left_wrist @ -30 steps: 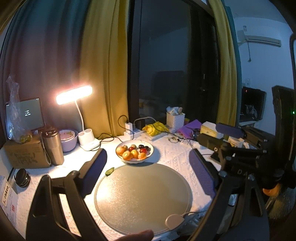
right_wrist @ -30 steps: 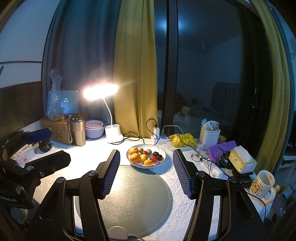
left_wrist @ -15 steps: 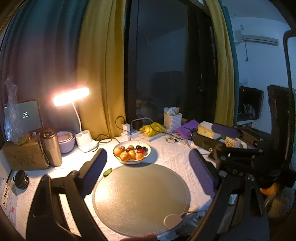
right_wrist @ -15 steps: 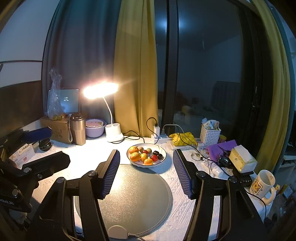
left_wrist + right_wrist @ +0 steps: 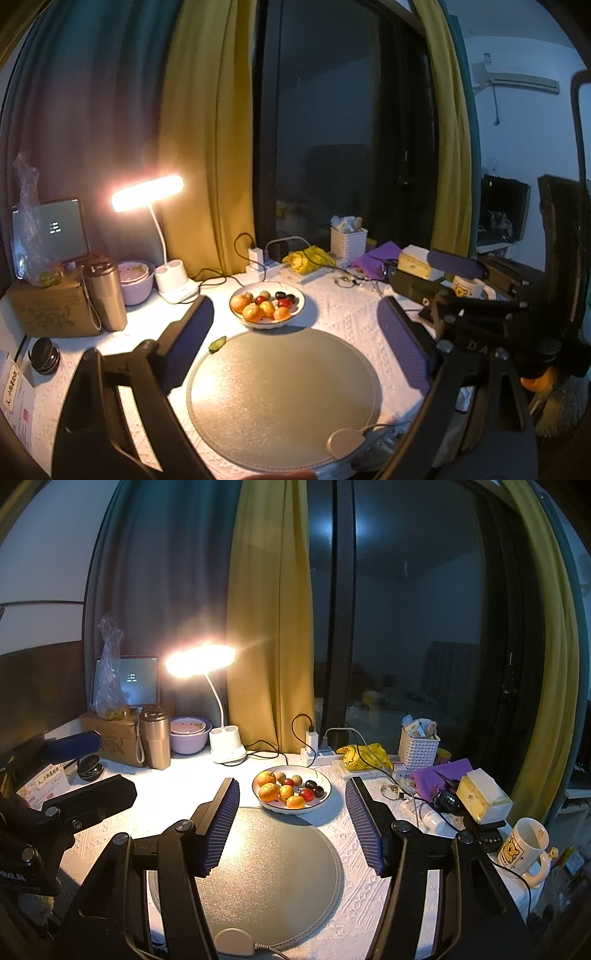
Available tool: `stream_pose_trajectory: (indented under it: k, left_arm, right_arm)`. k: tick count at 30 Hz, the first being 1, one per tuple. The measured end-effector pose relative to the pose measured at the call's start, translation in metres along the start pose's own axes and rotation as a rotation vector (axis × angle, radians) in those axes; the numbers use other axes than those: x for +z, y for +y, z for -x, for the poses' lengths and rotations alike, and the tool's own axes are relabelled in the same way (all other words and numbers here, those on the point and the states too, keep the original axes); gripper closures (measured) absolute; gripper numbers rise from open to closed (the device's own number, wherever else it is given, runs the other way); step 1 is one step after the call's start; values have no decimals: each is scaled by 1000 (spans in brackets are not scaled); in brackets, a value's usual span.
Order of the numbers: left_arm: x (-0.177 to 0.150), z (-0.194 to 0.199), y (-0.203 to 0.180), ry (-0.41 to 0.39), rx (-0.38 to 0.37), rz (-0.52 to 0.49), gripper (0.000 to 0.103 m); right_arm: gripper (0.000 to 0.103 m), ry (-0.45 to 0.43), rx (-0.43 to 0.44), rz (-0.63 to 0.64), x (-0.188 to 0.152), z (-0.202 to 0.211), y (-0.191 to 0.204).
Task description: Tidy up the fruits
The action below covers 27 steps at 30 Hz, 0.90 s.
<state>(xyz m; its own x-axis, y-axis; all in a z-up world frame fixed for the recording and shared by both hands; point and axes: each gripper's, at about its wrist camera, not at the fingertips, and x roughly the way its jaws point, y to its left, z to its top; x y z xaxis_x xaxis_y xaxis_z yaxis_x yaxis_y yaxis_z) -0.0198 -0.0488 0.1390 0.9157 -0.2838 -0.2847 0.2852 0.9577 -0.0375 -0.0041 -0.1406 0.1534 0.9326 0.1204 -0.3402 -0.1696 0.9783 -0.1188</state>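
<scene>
Left view: my left gripper (image 5: pixel 295 328) hangs above the table with its jaws spread wide and nothing between them. Below it lies the round mat (image 5: pixel 284 398), bare. Just beyond the mat's far edge stands the bowl (image 5: pixel 266 304), and the fruit (image 5: pixel 264 304) is all heaped in it: orange ones on the near left, small red and dark ones on the far right. A small green scrap (image 5: pixel 218 344) lies at the mat's far-left edge; I cannot tell what it is.

Right view: my right gripper (image 5: pixel 291 825) is also wide apart and holds nothing. Between the pads I see the same bowl (image 5: pixel 317 805) touching the mat's (image 5: pixel 273 871) far edge, fruit (image 5: pixel 290 790) mixed together inside. The lamp (image 5: pixel 201 661) glares at far left; a mug (image 5: pixel 524 845) sits near right.

As I judge it, this fits either fruit gathered into the bowl already, or fruit waiting to be sorted out onto the mat. The pictures do not settle which.
</scene>
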Motion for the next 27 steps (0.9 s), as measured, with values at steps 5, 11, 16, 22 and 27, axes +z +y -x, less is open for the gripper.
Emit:
stream_pose_trajectory:
  k: [5,11,16,22,27]
  left_arm:
    - [0,0,1,-1,-7,2,12]
    - [0,1,1,-3,-8,3,12]
    - [0,1,0,-3,-10,1,12]
    - [2,0,0,-7,-8,2,12]
    - [1,0,0,-6,-9,0,12]
  right_arm:
    - [40,-1,-2,-1,0,0,1]
    - [40,-1,-1,-1,-1,0,0]
    - [40,0,-2,-2,-1,0,0]
    - [40,1,-1,-2,-2,0,-2]
    - [40,-1,-2,-2,-1,0,-2]
